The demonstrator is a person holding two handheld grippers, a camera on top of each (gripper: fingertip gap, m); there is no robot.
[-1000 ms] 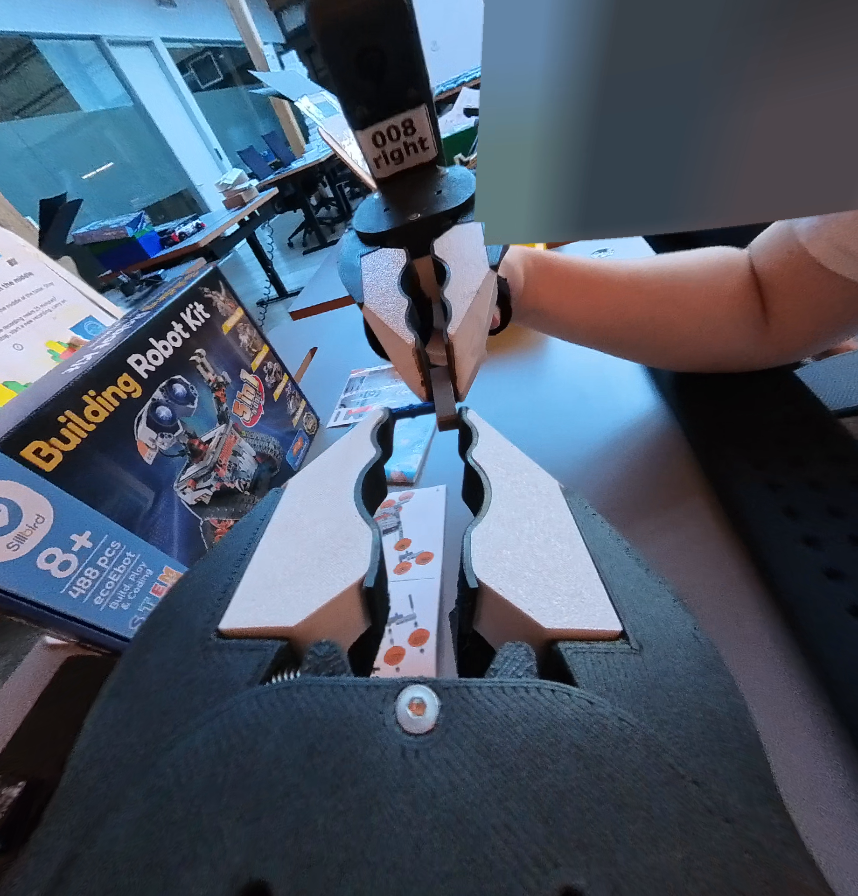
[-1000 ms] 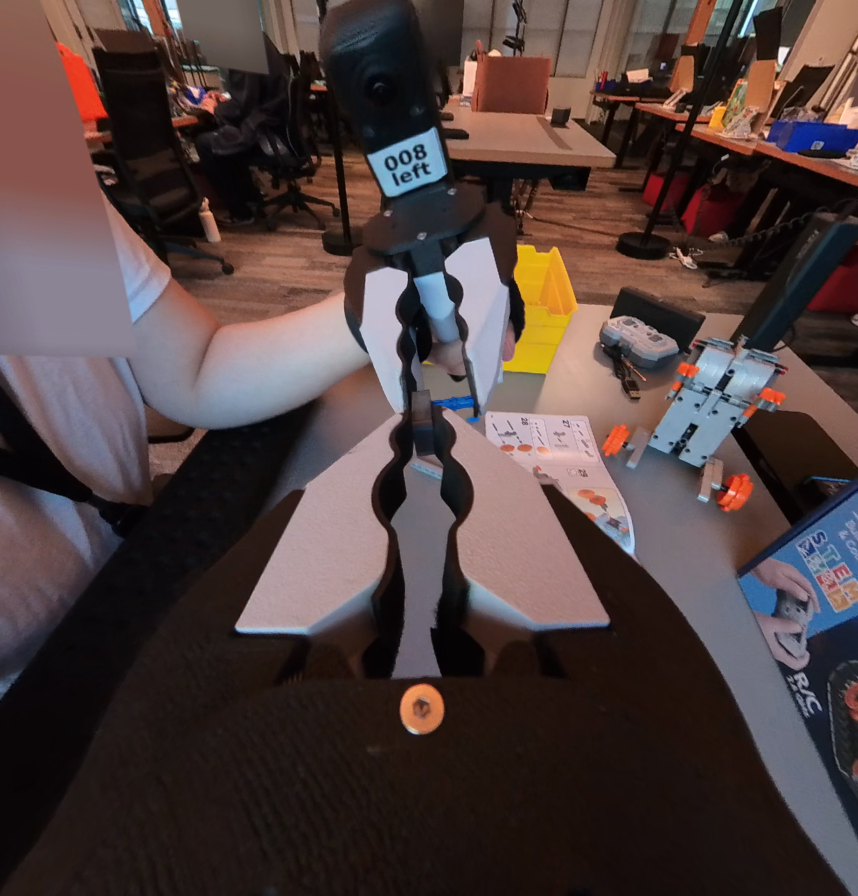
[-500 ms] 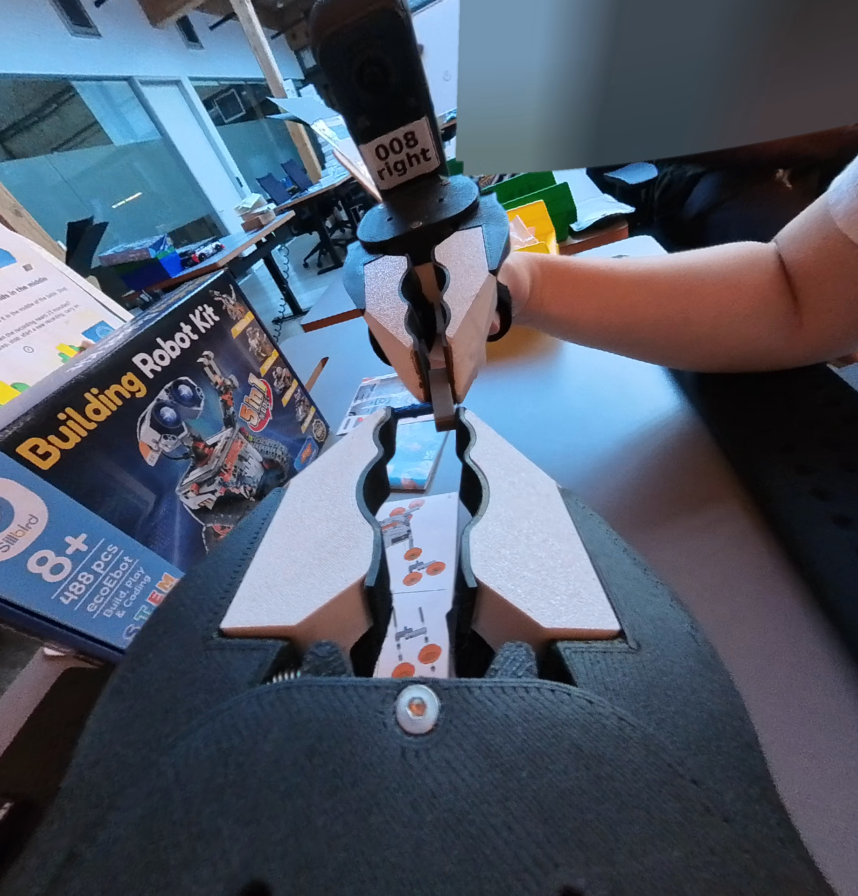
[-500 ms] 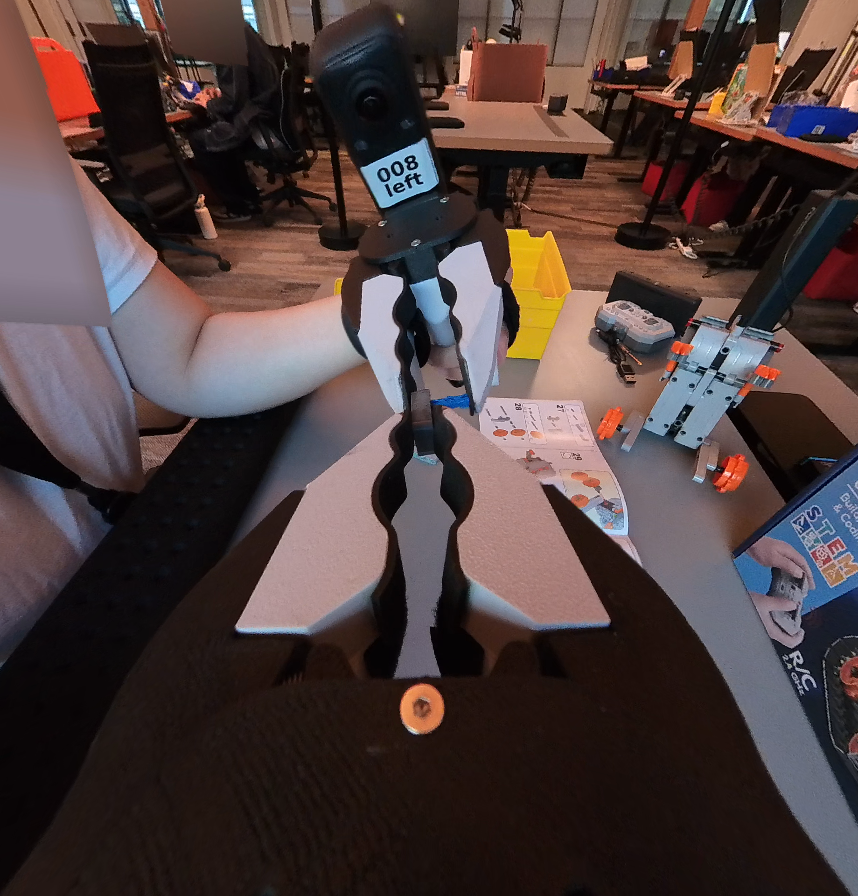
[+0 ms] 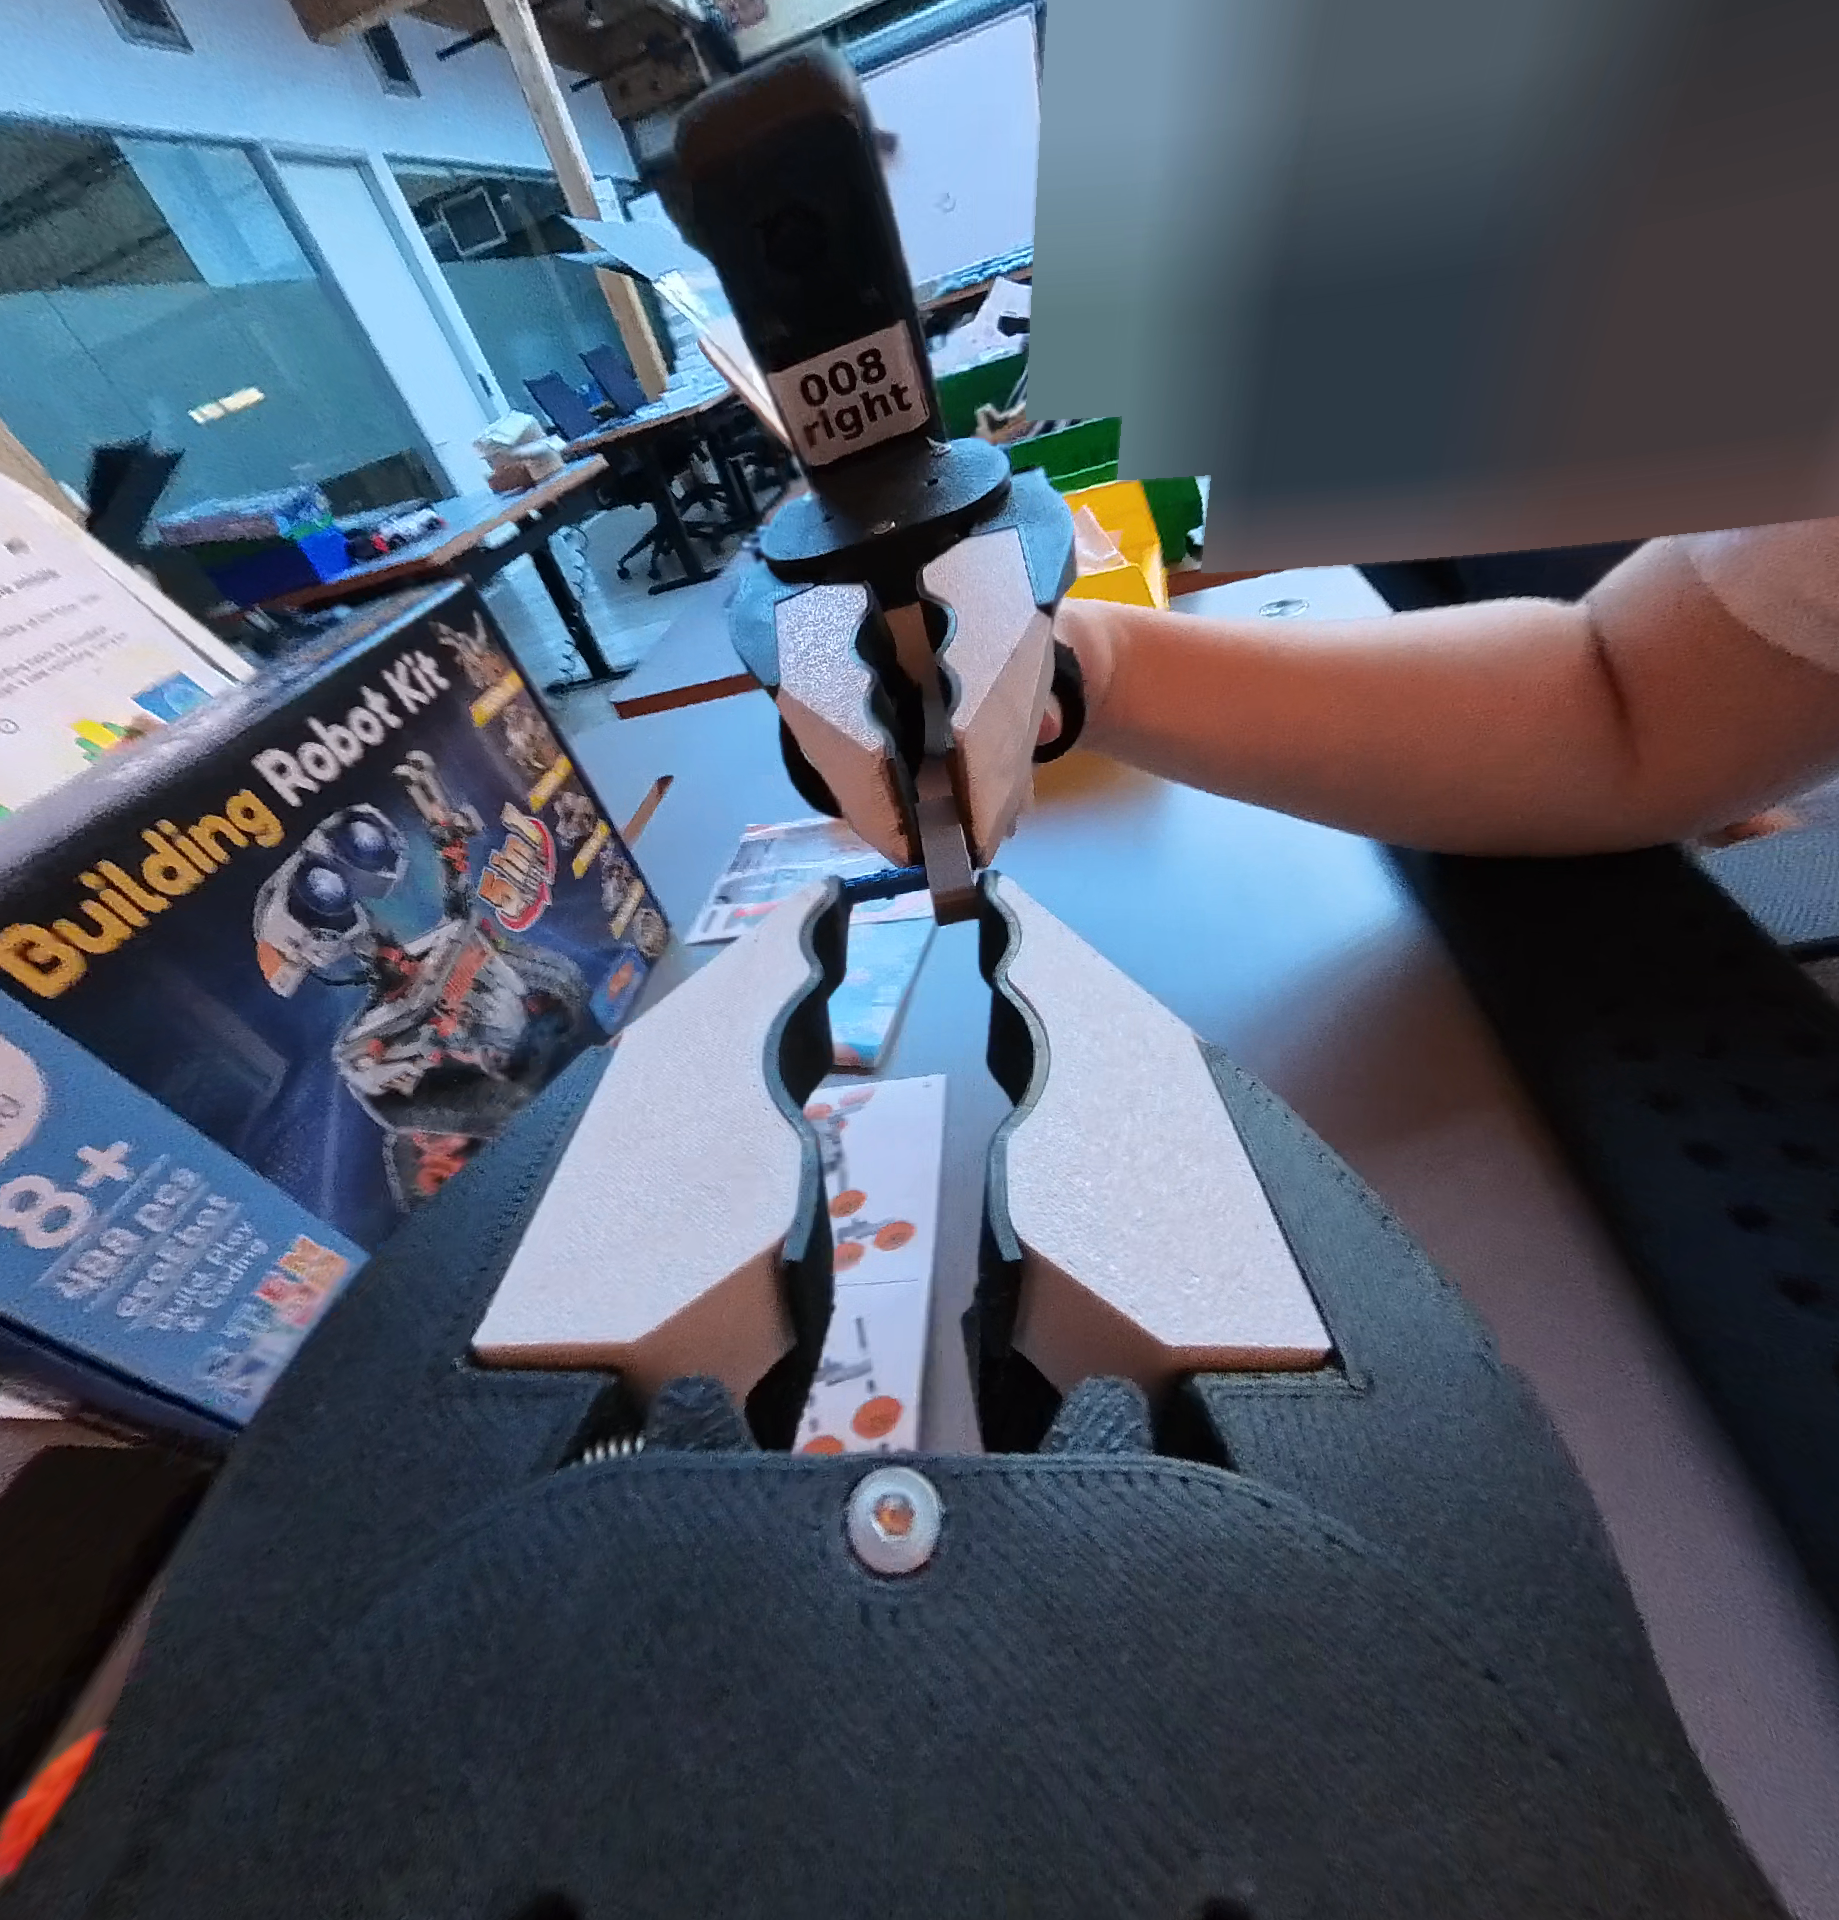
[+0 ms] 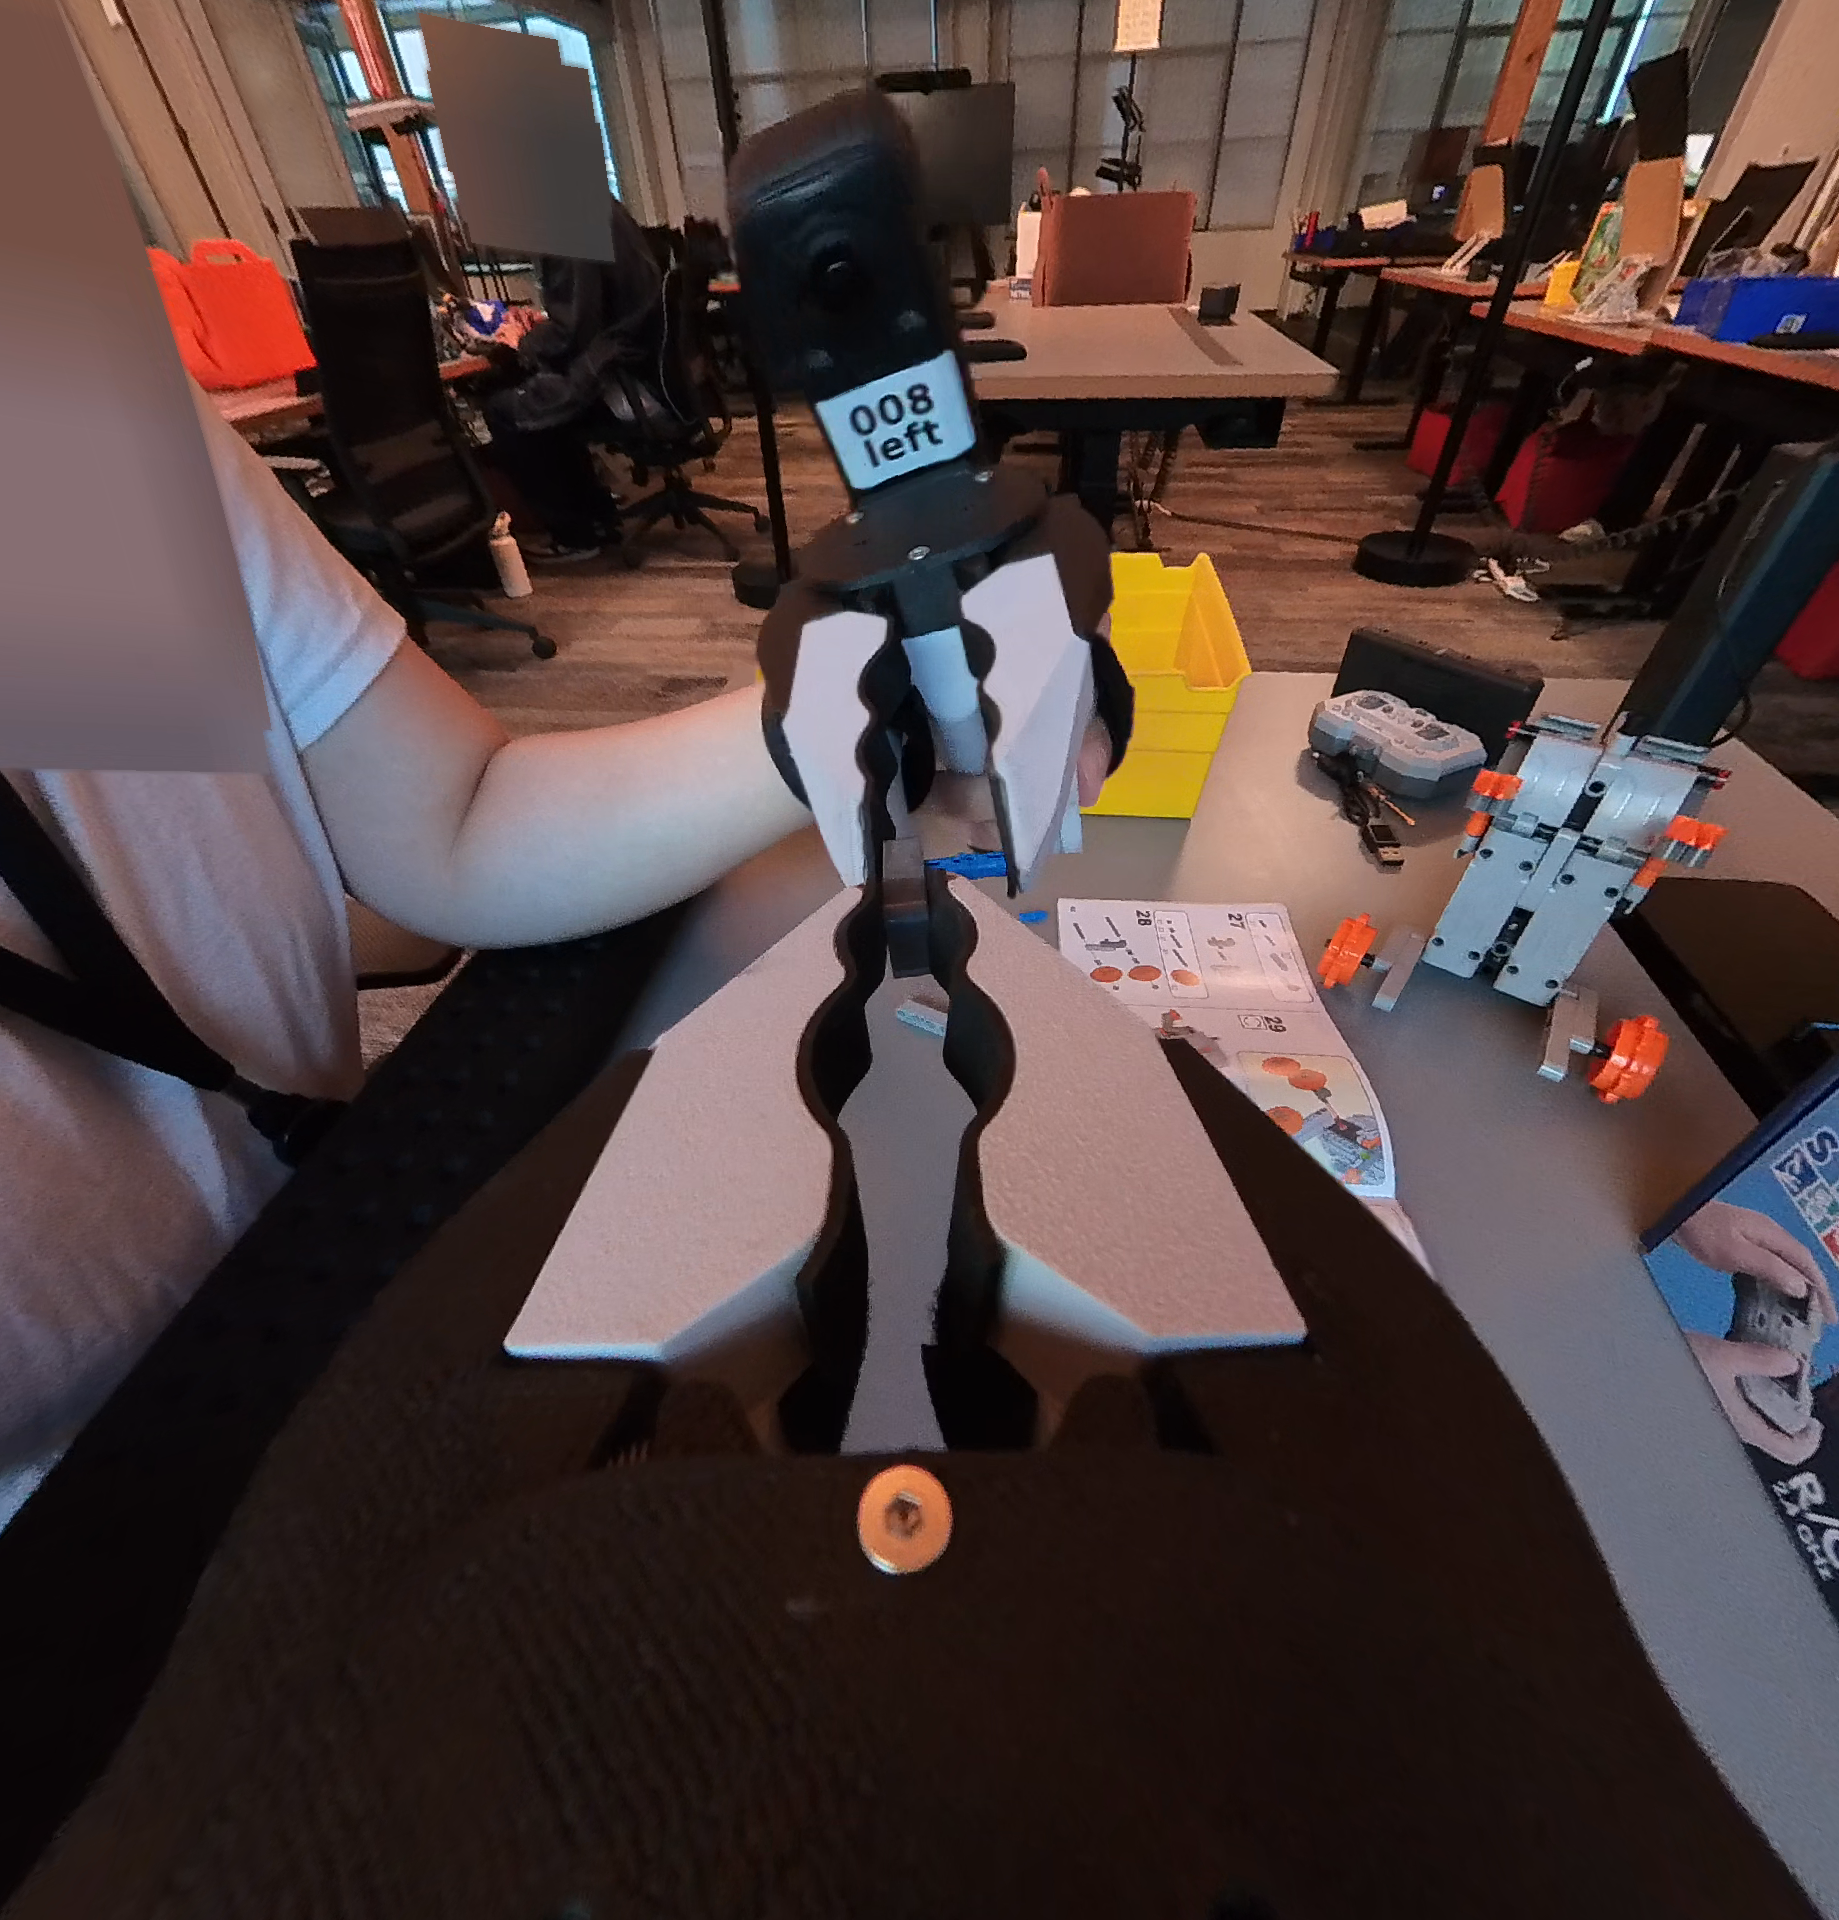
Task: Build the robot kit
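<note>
My left gripper (image 5: 912, 891) and my right gripper (image 6: 910, 914) face each other tip to tip above the grey table (image 6: 1517, 1195). The right gripper, also in the left wrist view (image 5: 941, 842), is shut on a small dark grey building piece (image 6: 910, 940) that sticks out of its tips (image 5: 946, 873). The left gripper, also in the right wrist view (image 6: 946, 878), holds a short blue pin (image 6: 962, 862) crosswise between its fingertips. The grey piece meets the pin (image 5: 879, 883). A person's bare arm is behind each gripper.
A robot kit box (image 5: 302, 852) stands at the left. An open instruction booklet (image 6: 1237, 997) lies under the grippers. A grey and orange built model (image 6: 1580, 852), a grey controller (image 6: 1398, 727), a yellow bin (image 6: 1169, 686) and a loose grey piece (image 6: 920, 1013) are on the table. A black perforated mat (image 5: 1673, 1039) lines the near edge. Only a small space, under 4 cm, lies between the two pairs of fingers.
Both grippers stay tip to tip and keep their holds. The pair has shifted and tilted only slightly, with the background moving a little in both views.
</note>
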